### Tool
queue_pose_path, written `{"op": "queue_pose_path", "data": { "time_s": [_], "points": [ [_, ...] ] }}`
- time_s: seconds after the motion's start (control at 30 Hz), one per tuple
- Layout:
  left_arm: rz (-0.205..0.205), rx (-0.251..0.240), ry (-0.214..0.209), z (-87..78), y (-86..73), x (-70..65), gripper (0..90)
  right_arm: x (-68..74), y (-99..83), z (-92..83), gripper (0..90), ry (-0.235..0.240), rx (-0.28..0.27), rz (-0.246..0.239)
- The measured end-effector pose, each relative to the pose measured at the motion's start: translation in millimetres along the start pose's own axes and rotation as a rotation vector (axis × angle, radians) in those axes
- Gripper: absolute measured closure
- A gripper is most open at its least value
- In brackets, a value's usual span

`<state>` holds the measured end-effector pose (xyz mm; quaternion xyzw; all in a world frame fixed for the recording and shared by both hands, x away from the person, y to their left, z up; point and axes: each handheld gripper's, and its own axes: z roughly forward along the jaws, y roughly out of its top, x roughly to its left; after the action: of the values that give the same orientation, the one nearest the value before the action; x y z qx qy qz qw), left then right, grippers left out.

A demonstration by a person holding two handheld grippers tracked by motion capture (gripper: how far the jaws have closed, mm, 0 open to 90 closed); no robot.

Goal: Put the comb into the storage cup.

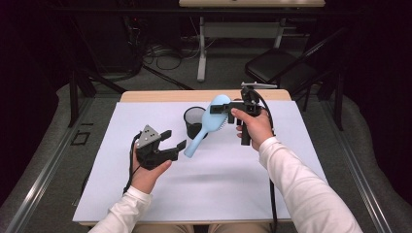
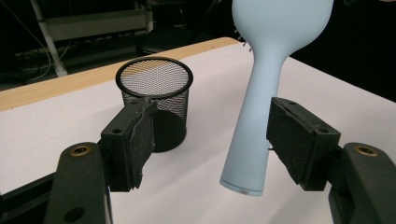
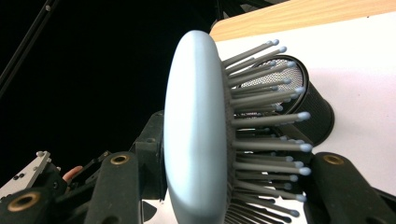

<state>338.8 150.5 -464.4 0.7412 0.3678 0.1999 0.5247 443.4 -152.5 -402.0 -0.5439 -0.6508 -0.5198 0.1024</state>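
A: High view first. Right gripper (image 1: 232, 108) clamped on the head of the light blue hairbrush (image 1: 209, 125), held up above the table (image 1: 204, 194), handle slanting down toward the left gripper (image 1: 176, 139). Left tongs apart, just beside the handle tip, not gripping. Black mesh cup (image 1: 193, 120) upright on the white sheet just behind the brush.

B: And from the left gripper view?

A: Closer on the handle: brush handle (image 2: 254, 135) hanging between the spread pads (image 2: 299, 140), near the right one, free of the other; contact with the right pad impossible to tell. Mesh cup (image 2: 154, 100) standing behind the left pad, open mouth up. Wooden table edge beyond the white sheet.

B: Right gripper view?

A: Something hidden from above: the bristles (image 3: 261, 130), pale-tipped pins sticking out sideways toward the cup (image 3: 308, 107). Smooth back of the head (image 3: 196, 135) squeezed against one pad, the bristle side against the other.

B: Surroundings?

A: Dim room, grey floor, cables, a folding chair (image 1: 279, 68) and a second table's legs (image 1: 201, 48) behind.
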Motion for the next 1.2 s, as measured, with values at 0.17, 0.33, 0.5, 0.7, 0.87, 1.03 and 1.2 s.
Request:
{"op": "queue_pose_path", "data": {
  "time_s": [0.17, 0.33, 0.5, 0.7, 0.87, 1.03, 1.2],
  "points": [
    [-0.013, 0.010, 0.005, -0.7, -1.8, 2.1, 27.8, 0.7, 1.2, 0.0, 47.9, -0.004, 0.000, -0.003],
    [-0.016, -0.002, 0.001, -1.9, -2.5, 3.0, 25.7, 1.5, 2.4, -1.2, 47.8, -0.009, 0.001, -0.010],
    [-0.019, -0.009, -0.005, -3.9, -2.9, 4.1, 24.5, 3.0, 5.1, -2.2, 47.9, -0.016, -0.004, -0.012],
    [-0.051, 0.001, -0.015, -3.9, -7.5, 7.2, 17.8, 5.6, 7.9, -1.9, 47.8, -0.023, -0.006, -0.021],
    [-0.063, -0.003, -0.025, -4.4, -9.2, 10.1, 15.4, 7.7, 11.4, -1.0, 47.8, -0.031, 0.002, -0.029],
    [-0.088, -0.011, -0.058, -4.6, -8.2, 12.7, 5.5, 10.0, 16.0, -1.2, 47.8, -0.035, -0.005, -0.033],
    [-0.088, -0.012, -0.062, -3.7, -8.7, 12.0, 0.6, 11.0, 19.4, -3.6, 47.8, -0.042, -0.006, -0.043]
  ]
}}
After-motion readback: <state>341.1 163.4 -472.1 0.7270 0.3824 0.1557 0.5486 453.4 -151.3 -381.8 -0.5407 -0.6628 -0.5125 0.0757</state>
